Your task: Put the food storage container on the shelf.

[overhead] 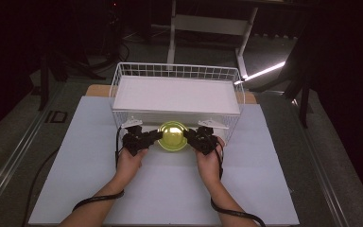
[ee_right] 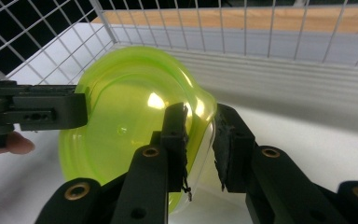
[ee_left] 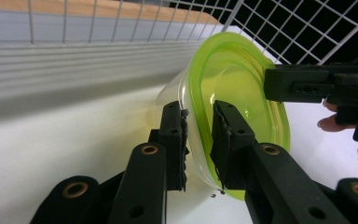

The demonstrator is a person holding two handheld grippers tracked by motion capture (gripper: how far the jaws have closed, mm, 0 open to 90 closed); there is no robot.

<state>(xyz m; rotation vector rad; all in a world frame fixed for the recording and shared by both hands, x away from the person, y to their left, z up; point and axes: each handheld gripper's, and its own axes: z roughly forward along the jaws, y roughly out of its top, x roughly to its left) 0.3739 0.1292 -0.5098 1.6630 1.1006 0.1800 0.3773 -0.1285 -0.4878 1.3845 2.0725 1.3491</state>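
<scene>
Both hands are working together here on one small tub. In the high view, a round container with a translucent lime-green lid (overhead: 172, 136) is sitting at the middle of the pale, matte counter (overhead: 75, 179), right against the near wall of a white wire basket (overhead: 118, 82). The left hand-held gripper (overhead: 155, 135) is pressing in on it from one side and the right hand-held gripper (overhead: 189, 135) from the other, with the person's left hand (overhead: 130, 158) and right hand (overhead: 210, 161) wrapped around the black bodies and cables trailing back along the forearms.

In the left gripper view, the container (ee_left: 235, 107) is lying tipped so its glossy lid is facing sideways. The left hand-held gripper (ee_left: 199, 140) is clamping on its rim: one rough black pad is lying against the clear plastic wall, the other against the green lid face. The other gripper's flat black jaw is reaching in from the right edge.

In the right gripper view, the right hand-held gripper (ee_right: 199, 140) is nipping the opposite rim of the container (ee_right: 126, 126) the same way, with the clear wall and green lid edge caught between its jaws. Behind it, the basket's (ee_right: 51, 42) thin square grid is rising, with a ribbed white surface along its base.

A smooth white flat board (overhead: 177, 94) is resting across the top of the basket.
</scene>
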